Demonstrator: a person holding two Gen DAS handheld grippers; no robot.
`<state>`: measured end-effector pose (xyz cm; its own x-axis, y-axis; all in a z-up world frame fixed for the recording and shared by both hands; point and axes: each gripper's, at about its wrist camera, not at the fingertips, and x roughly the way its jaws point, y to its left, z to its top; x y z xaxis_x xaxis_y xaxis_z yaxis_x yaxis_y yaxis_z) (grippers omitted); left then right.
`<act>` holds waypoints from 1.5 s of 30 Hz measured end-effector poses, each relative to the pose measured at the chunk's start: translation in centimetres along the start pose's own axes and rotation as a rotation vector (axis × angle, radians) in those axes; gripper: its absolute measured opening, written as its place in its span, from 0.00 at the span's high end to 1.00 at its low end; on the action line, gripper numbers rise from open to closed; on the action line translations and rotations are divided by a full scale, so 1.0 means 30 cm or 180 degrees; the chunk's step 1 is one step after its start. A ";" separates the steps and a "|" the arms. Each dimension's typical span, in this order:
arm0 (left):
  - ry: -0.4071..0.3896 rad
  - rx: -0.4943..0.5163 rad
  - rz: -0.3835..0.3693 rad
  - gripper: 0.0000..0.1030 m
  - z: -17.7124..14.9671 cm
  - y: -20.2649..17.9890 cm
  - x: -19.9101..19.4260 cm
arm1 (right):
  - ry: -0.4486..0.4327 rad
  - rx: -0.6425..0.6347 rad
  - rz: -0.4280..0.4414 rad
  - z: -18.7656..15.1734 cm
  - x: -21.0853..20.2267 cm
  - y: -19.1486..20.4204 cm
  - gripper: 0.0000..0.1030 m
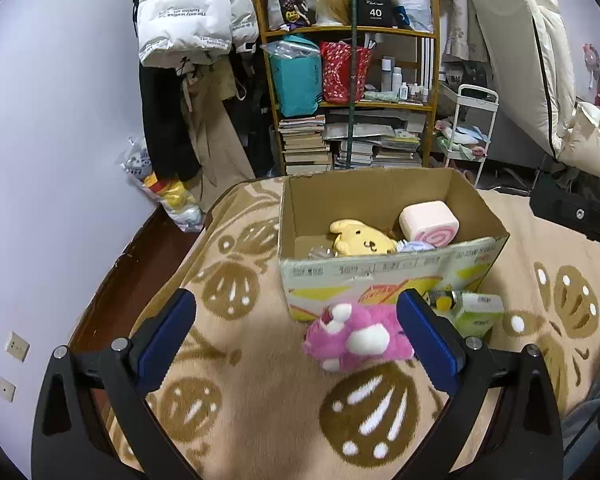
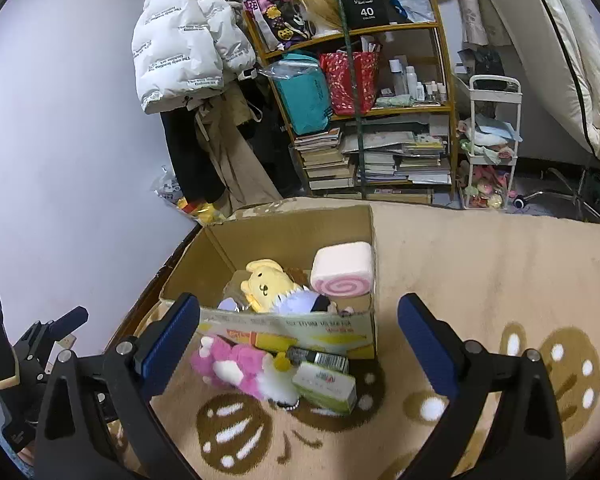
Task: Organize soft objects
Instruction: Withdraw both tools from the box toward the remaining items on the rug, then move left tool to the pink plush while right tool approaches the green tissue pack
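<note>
1. Progress, my read: task was partway done. Some soft toys were already in the cardboard box (image 1: 392,276), others still lay on the blanket (image 1: 260,420) outside it.

2. In the box: yellow dog plush (image 1: 362,238) at centre, pink swirl-roll cushion (image 1: 428,224) in the far-right corner, and a pale blue/lilac soft item (image 2: 296,302) against the near wall. Some clear crinkly plastic sat at the box's left, I think; view was poor there, so can't say what it was.

3. Still out: pink plush (image 1: 356,336) lay on the blanket just in front of the box's near wall, touching or nearly so. Right beside it was a white fluffy item w/ a yellow spot (image 2: 278,380), then a green-white carton (image 2: 326,386) and a dark barcoded pack (image 2: 320,358) close to the box. The last two looked rigid, so prob. not part of the sort.

4. Left gripper (image 1: 296,332): fingers spread wide, holding nothing; pink plush sat low between them, nearer the right finger.

5. Right gripper (image 2: 300,334): also spread open & empty, hovering over the near edge of the box and the loose pile.

6. Left to do, by my judgement: pink plush and the white fluffy item into the box; plenty of room remained at the box's left side.
</note>
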<state>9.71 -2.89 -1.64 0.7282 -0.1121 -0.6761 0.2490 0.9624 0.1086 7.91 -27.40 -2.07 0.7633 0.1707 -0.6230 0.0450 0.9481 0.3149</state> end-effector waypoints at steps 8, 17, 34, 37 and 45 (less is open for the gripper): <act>0.0135 -0.0040 0.0034 0.04 -0.042 0.020 -0.016 | 0.0022 -0.0008 -0.0134 -0.054 -0.029 0.011 0.00; 0.0156 -0.0036 0.0064 0.04 -0.059 0.013 -0.016 | 0.0061 -0.0064 -0.0218 -0.093 -0.031 0.025 0.00; 0.0323 -0.0126 0.0057 0.04 -0.068 0.008 0.071 | 0.0259 0.0030 -0.0289 -0.114 0.054 0.000 0.00; 0.0356 -0.0145 0.0064 0.04 -0.069 0.010 0.093 | 0.0304 0.0065 -0.0307 -0.118 0.069 -0.009 0.00; 0.0432 -0.0181 0.0065 0.04 -0.070 -0.001 0.167 | 0.0439 0.0097 -0.0349 -0.128 0.119 -0.021 0.00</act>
<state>12.00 -2.95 -6.55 0.6387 -0.0616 -0.7670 0.1957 0.9770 0.0844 8.12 -26.35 -7.25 0.6572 0.1039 -0.7465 0.1442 0.9548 0.2599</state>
